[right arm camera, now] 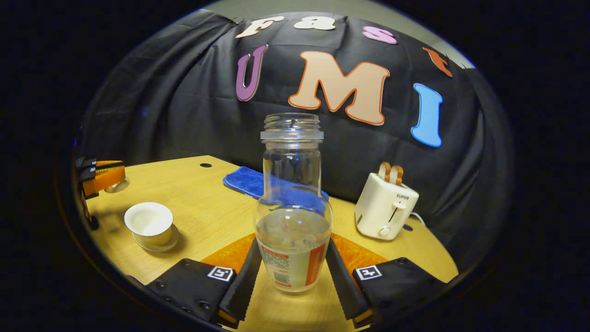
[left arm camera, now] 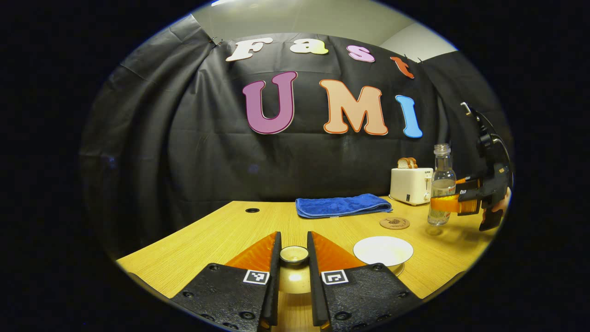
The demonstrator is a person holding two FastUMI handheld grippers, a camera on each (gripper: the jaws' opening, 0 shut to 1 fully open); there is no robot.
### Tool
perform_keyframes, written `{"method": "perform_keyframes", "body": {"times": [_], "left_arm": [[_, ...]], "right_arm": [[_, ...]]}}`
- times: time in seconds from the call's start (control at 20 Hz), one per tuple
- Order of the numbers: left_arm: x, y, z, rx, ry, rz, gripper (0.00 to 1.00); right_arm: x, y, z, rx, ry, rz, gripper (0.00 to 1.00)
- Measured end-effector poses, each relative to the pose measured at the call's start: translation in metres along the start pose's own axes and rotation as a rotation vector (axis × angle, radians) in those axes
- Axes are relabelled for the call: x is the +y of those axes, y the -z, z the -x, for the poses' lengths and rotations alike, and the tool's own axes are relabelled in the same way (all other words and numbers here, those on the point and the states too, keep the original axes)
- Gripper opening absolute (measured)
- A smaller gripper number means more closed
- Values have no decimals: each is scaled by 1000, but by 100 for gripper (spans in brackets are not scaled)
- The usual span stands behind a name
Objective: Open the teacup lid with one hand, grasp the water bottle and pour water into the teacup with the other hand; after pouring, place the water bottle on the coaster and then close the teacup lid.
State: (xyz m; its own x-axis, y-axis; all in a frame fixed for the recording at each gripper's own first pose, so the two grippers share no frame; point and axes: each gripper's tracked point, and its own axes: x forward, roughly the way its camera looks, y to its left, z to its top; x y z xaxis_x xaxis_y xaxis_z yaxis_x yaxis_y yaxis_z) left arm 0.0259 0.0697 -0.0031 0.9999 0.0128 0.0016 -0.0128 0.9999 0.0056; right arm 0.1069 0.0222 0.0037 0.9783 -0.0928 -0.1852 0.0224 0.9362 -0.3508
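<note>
Clear glass water bottle (right arm camera: 293, 216), uncapped, stands upright on the wooden table (right arm camera: 203, 207), pinched by the right gripper (right arm camera: 293, 276). Left gripper (left arm camera: 294, 267) pinches the lid's knob (left arm camera: 294, 254), beside the open white teacup (left arm camera: 383, 250).

The right gripper (right arm camera: 293, 272) has its two fingers closed against the sides of a clear, uncapped plastic water bottle (right arm camera: 293, 216), partly filled, standing upright on the light wooden table (right arm camera: 207, 216). Left of the bottle, well apart, sits a white lidless teacup (right arm camera: 149, 223) on its saucer. Farther left of the bottle, the other gripper (right arm camera: 99, 177) holds the small round teacup lid (right arm camera: 117, 186) above the table. Behind the bottle lies a folded blue cloth (right arm camera: 246, 181). Right of the bottle stands a white toaster (right arm camera: 385, 205) with two bread slices (right arm camera: 391, 172) sticking up
</note>
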Motion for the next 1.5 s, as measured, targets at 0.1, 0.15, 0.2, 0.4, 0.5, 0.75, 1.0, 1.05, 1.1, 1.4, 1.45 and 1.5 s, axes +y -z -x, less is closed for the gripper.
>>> {"method": "perform_keyframes", "body": {"times": [0.1, 0.15, 0.2, 0.4, 0.5, 0.75, 1.0, 1.05, 1.1, 1.4, 1.45, 1.5], "left_arm": [[0, -1, -1, 0, 0, 0, 27], [0, -1, -1, 1, 0, 0, 27], [1, 0, 1, 0, 0, 0, 26], [0, 0, 0, 1, 0, 0, 27], [0, 0, 0, 1, 0, 1, 27], [3, -1, 0, 3, -18, 1, 26], [3, 0, 1, 2, -18, 1, 26], [3, -1, 0, 3, -18, 1, 26], [3, 0, 0, 3, -18, 1, 26], [4, 0, 1, 3, -18, 1, 27], [3, -1, 1, 3, -18, 1, 27], [3, 0, 0, 3, -18, 2, 26]], "right_arm": [[-1, -10, 1, -18, 23, 128, 80], [2, -13, 2, -25, 29, 179, 81], [6, -13, 1, -23, 30, 223, 80], [21, -4, 0, -6, 28, 371, 80], [30, 3, -2, 1, 24, 452, 80], [47, 19, -7, 7, 27, 646, 80], [63, 14, -5, -48, 35, 830, 80], [65, 11, -4, -63, 46, 870, 80], [66, 8, -5, -79, 57, 915, 80], [74, -5, -3, -144, 93, 1139, 80], [74, -7, -3, -153, 100, 1182, 79], [74, -8, -4, -157, 105, 1216, 79]]}}
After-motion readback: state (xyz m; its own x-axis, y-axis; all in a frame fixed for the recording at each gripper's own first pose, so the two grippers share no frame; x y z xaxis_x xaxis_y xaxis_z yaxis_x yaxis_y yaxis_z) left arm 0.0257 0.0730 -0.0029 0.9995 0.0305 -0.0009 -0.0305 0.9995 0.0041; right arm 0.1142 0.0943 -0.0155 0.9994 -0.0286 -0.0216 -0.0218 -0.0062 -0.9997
